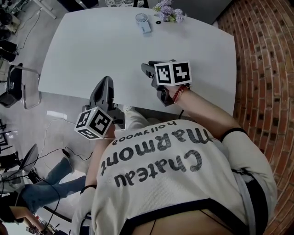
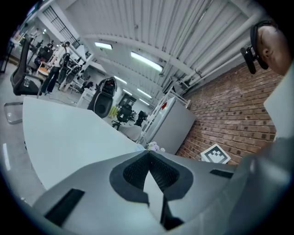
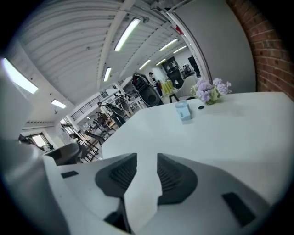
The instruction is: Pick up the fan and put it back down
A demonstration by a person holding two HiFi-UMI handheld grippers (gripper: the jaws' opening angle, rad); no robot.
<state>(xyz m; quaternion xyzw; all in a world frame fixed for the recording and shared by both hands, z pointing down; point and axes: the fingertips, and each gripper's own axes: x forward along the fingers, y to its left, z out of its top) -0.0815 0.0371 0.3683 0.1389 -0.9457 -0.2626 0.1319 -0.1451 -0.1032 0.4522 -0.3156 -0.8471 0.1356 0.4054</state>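
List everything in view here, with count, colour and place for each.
table: one, white, centre
fan: one, pale blue, lying near the table's far edge
flowers: one bunch, purple, right of the fan
small object: one, black, between fan and flowers, unidentifiable
wall: one, red brick, right side
chair: one, dark, floor left of table
left gripper: one, grey, fingers together, empty, by the table's near edge
right gripper: one, grey, fingers apart, empty, above the table

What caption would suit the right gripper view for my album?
Open, empty right gripper faces a small fan and flowers across a white table.
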